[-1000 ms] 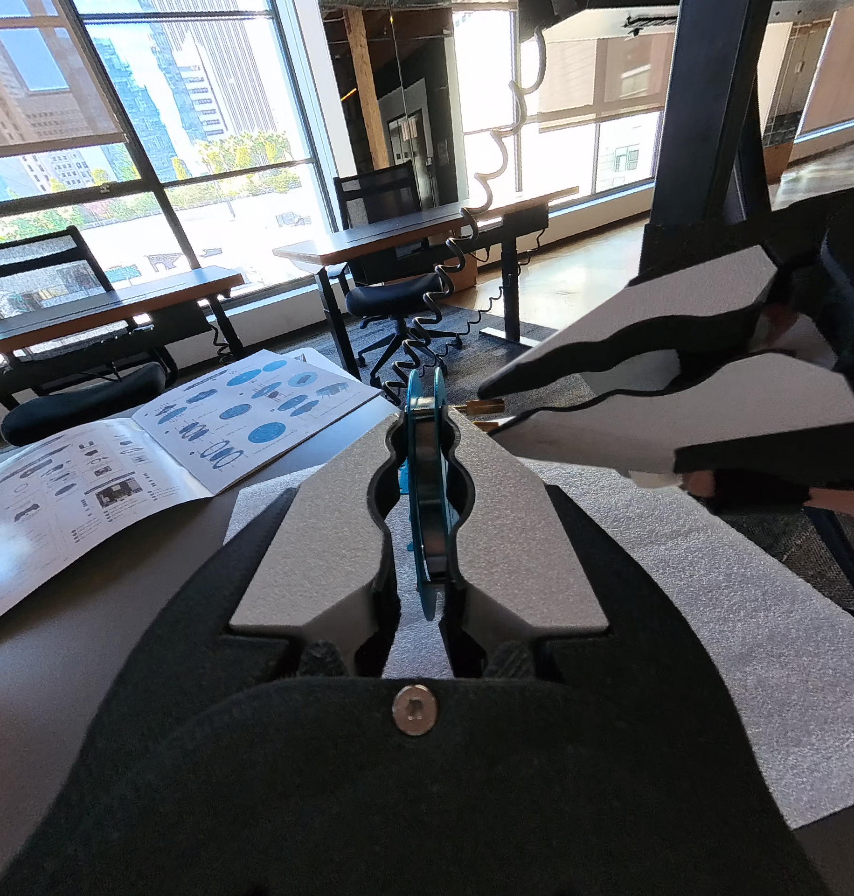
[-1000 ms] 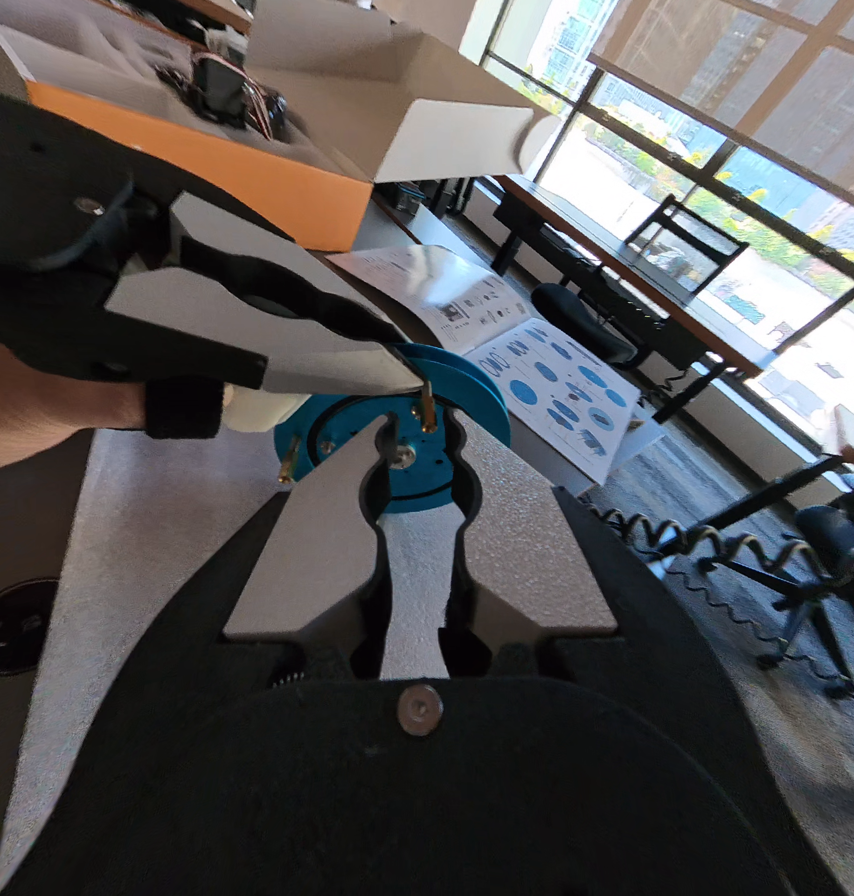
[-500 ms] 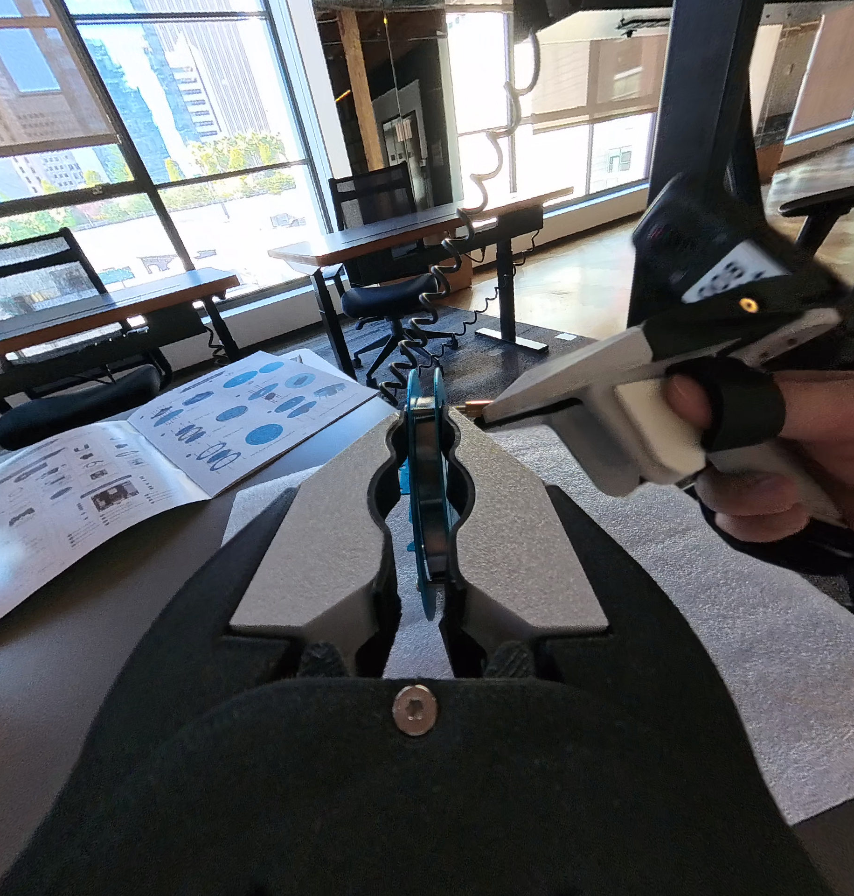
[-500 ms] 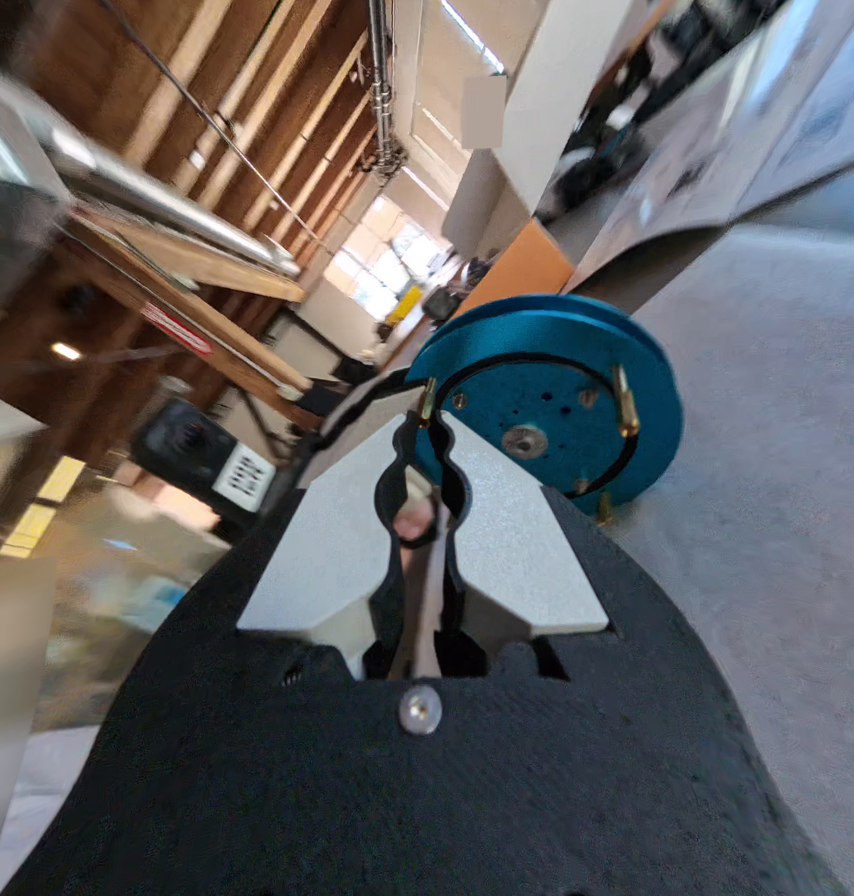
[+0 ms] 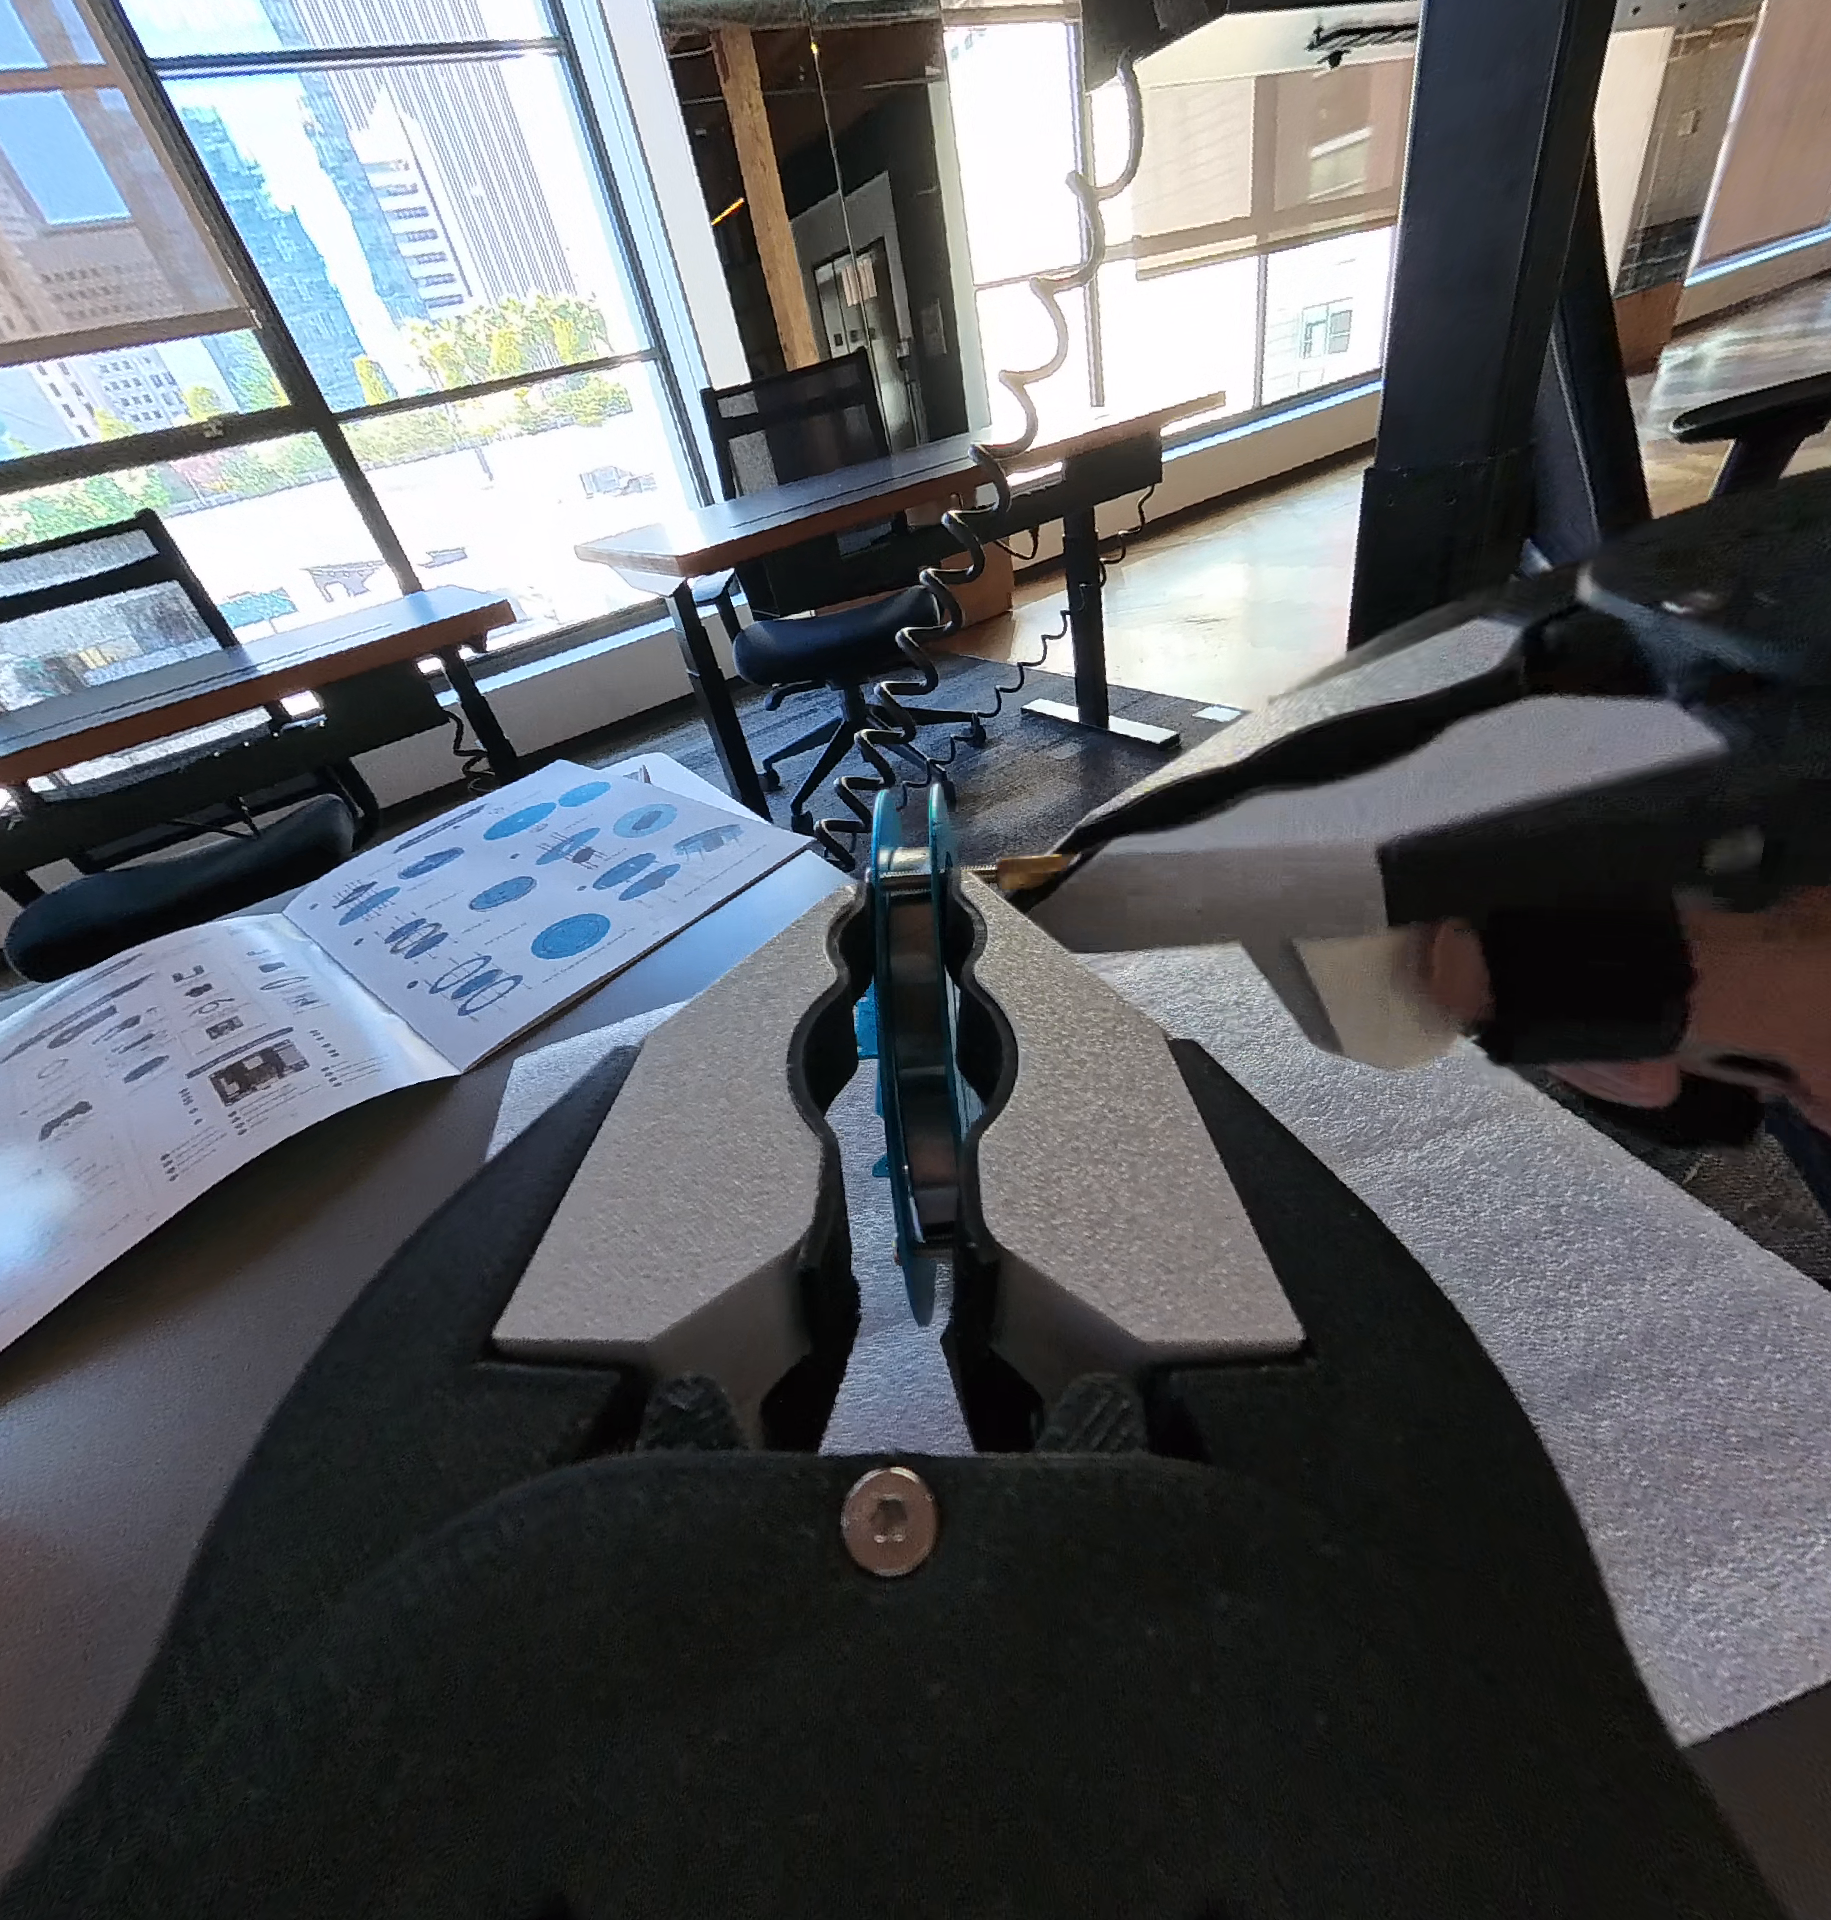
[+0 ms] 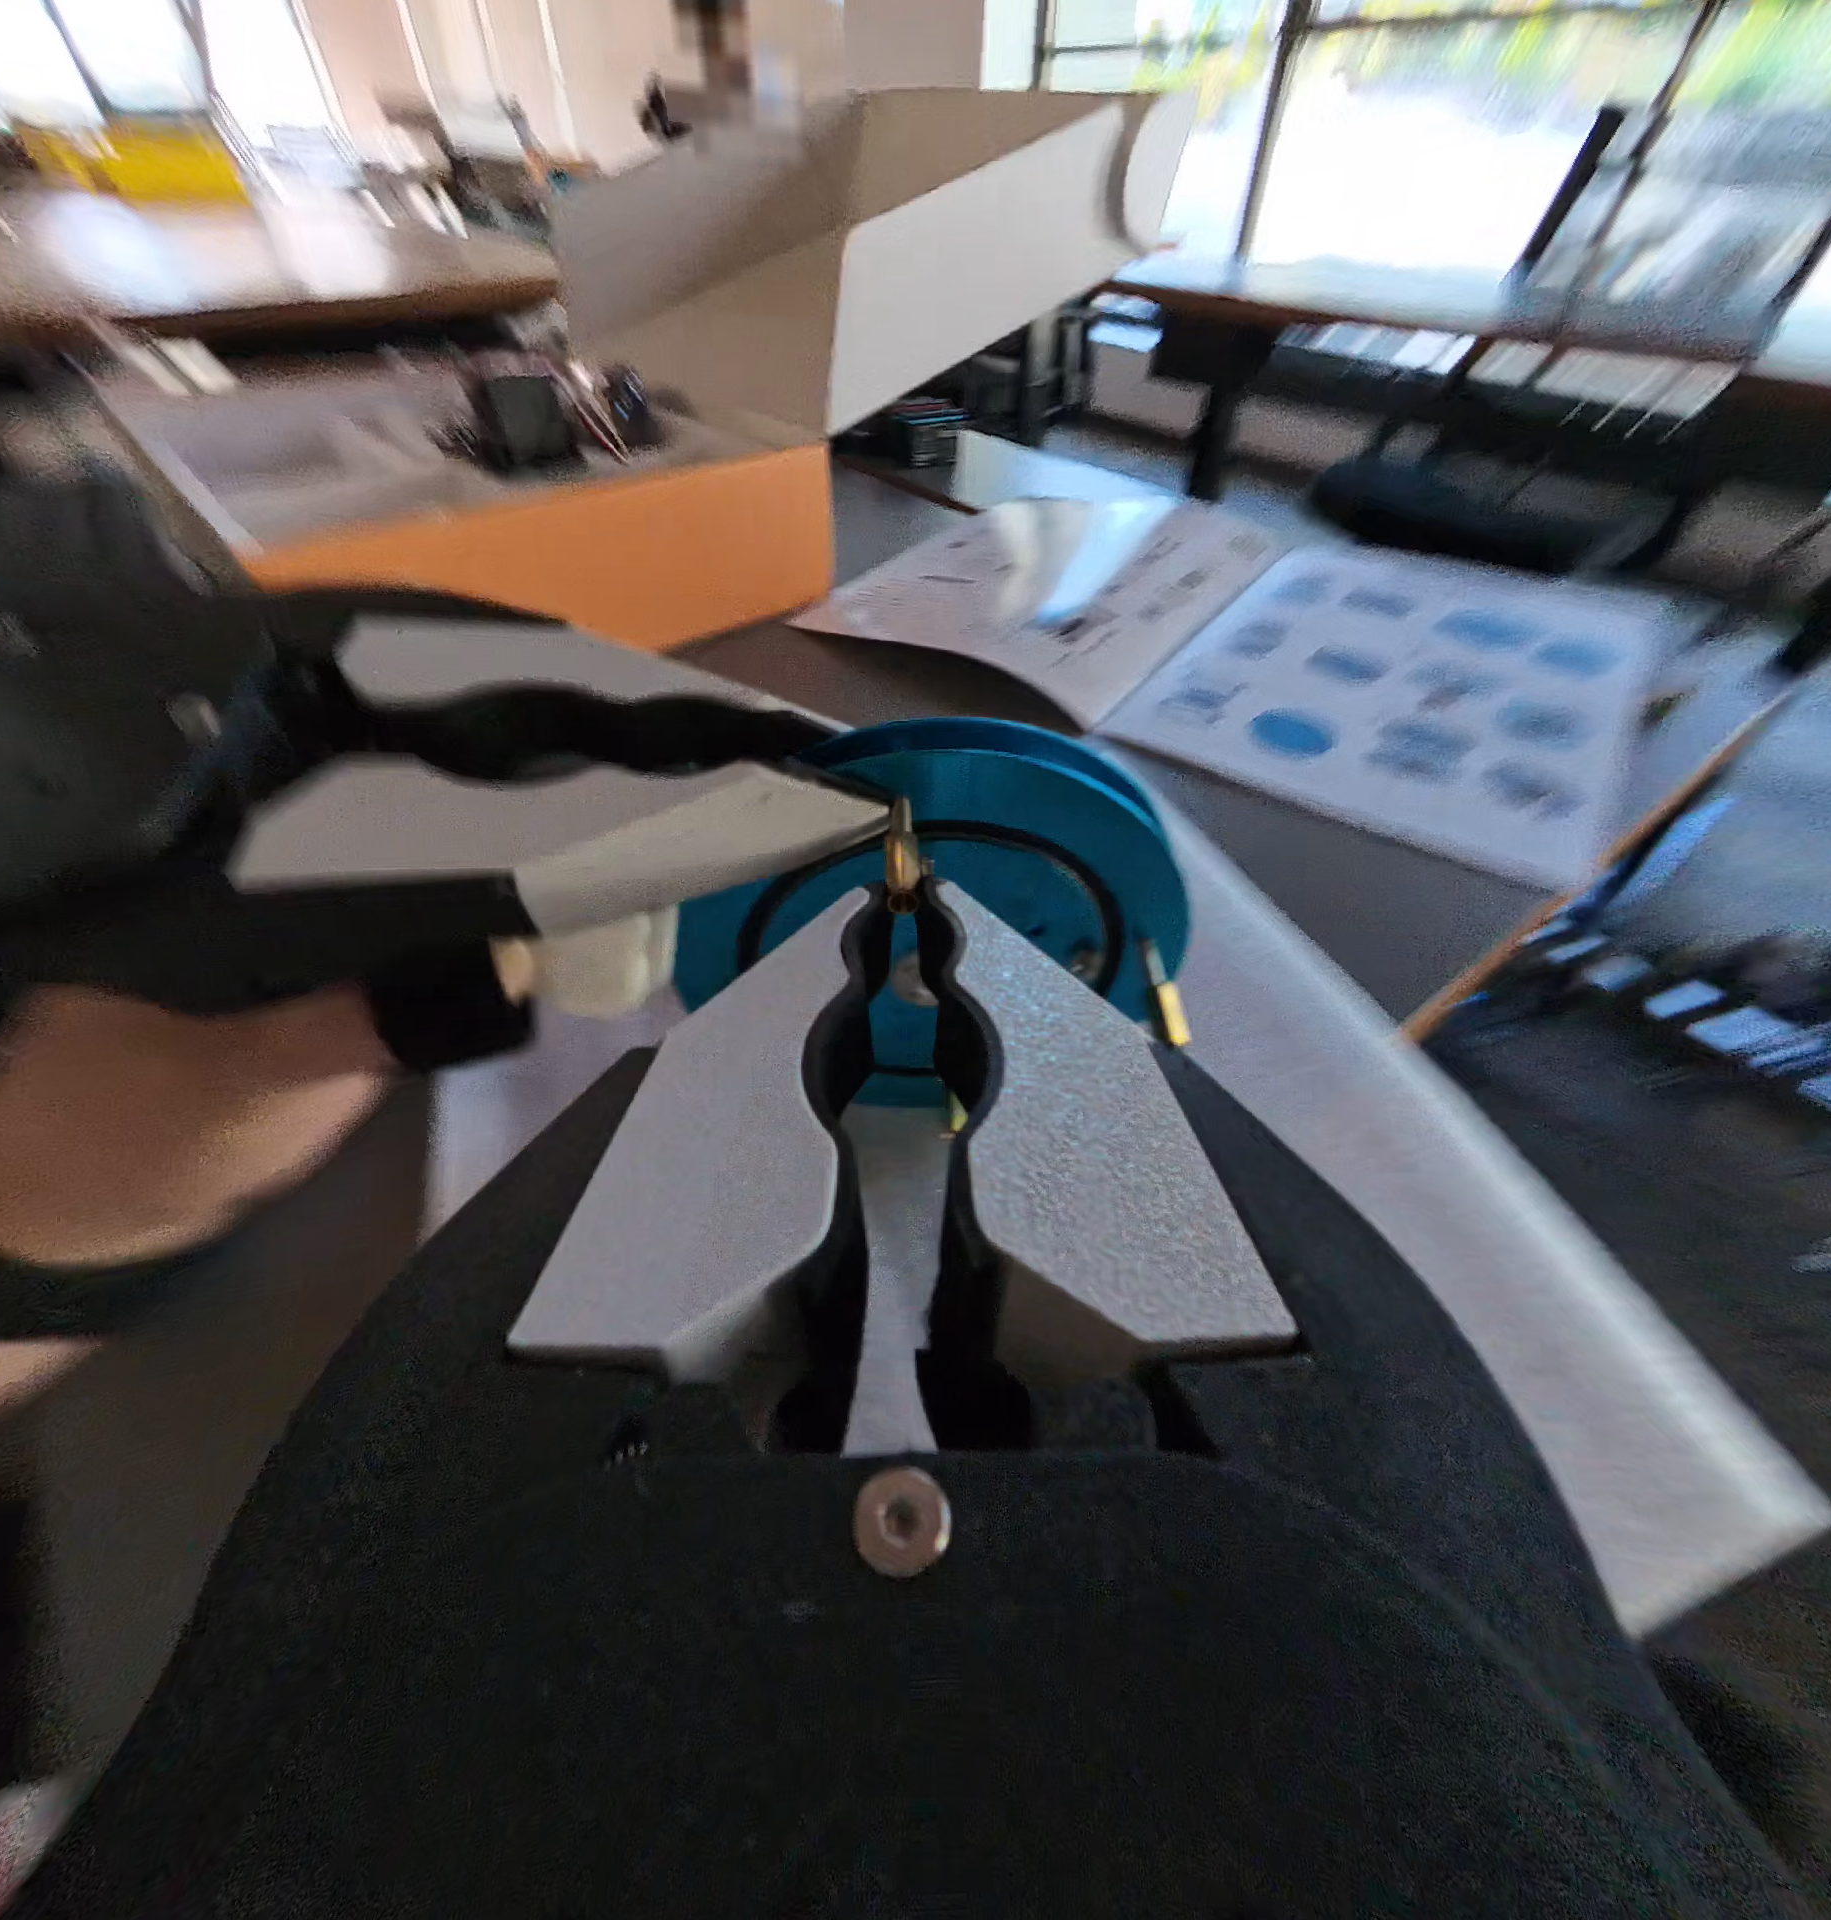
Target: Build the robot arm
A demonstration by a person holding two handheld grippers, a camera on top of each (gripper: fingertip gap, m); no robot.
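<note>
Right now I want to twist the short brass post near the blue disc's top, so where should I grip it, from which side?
Probably its free outer end, coming head-on at the face of the blue metal double disc: the short brass post juts square from that face, which the left tool holds upright on edge. The right tool pinches it there.

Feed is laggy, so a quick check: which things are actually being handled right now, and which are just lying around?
In hand:
- blue wheel, clamped edge-on in the left tool
- brass standoff on the wheel's face, pinched by the right tool

Lying about:
- open booklet
- orange box, lid open
- white foam sheet under the work
</note>
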